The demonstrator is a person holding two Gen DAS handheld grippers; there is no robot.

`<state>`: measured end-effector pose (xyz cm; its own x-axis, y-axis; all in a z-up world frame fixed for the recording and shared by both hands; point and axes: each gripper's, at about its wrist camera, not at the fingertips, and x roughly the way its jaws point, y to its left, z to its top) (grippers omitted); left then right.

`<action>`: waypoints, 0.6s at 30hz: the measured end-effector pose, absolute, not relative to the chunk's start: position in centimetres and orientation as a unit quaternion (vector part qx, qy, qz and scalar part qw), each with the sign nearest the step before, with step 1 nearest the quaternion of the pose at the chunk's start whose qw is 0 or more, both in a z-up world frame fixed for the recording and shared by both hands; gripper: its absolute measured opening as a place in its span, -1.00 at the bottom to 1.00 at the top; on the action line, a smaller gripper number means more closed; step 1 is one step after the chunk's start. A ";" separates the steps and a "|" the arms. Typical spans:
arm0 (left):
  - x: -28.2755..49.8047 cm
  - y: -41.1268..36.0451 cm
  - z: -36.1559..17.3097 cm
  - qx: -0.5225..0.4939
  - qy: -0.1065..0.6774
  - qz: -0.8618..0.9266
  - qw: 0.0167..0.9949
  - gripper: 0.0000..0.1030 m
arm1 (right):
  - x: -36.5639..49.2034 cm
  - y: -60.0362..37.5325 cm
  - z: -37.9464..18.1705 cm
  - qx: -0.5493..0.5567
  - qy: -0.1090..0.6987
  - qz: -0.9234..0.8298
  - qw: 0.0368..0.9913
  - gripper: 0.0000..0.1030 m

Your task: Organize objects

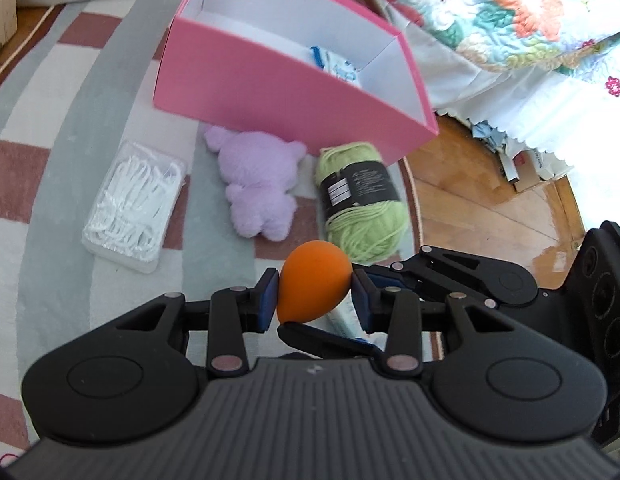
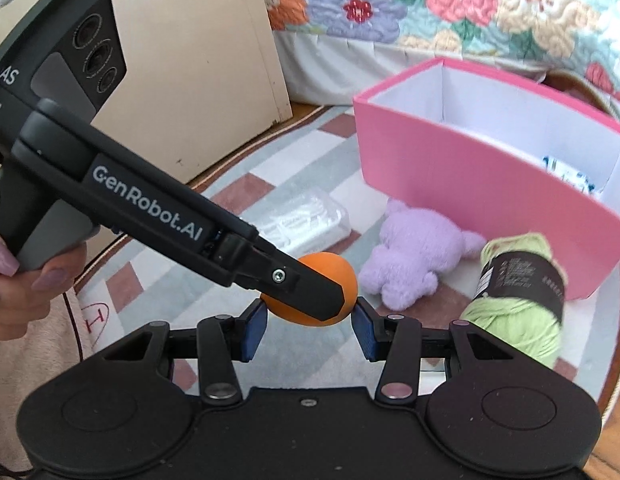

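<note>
Together both grippers pinch (box-side) sponge.

The orange egg-shaped sponge is showing a matt, finely pored foam skin, while the left claw pinching it is looking like matt black plastic with blue rubbery pads and dull metal pivot pins. The pink box is presenting smooth matt card with a white paper lining, the purple plush toy is looking fuzzy, and the green yarn skein is wearing a matt black paper band. The clear case of floss picks is gleaming as glossy plastic on the flat-woven rug, beside glossy varnished wood floor.
</note>
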<state>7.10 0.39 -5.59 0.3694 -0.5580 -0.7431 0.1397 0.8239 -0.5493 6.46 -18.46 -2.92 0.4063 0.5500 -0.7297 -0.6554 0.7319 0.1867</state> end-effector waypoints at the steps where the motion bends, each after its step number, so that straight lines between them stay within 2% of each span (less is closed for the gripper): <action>1: 7.1 0.3 -5.3 -0.203 0.517 -0.217 0.803 -0.26 | 6.5 -18.5 -2.6 -0.066 0.407 0.359 0.837 0.00; 11: 6.4 -0.9 -2.4 -0.177 0.519 -0.212 0.809 -0.27 | 6.7 -18.3 -0.8 -0.070 0.426 0.352 0.830 0.02; 18: 6.3 -1.3 -0.2 -0.167 0.510 -0.214 0.816 -0.27 | 6.0 -18.4 0.9 -0.091 0.409 0.355 0.836 0.02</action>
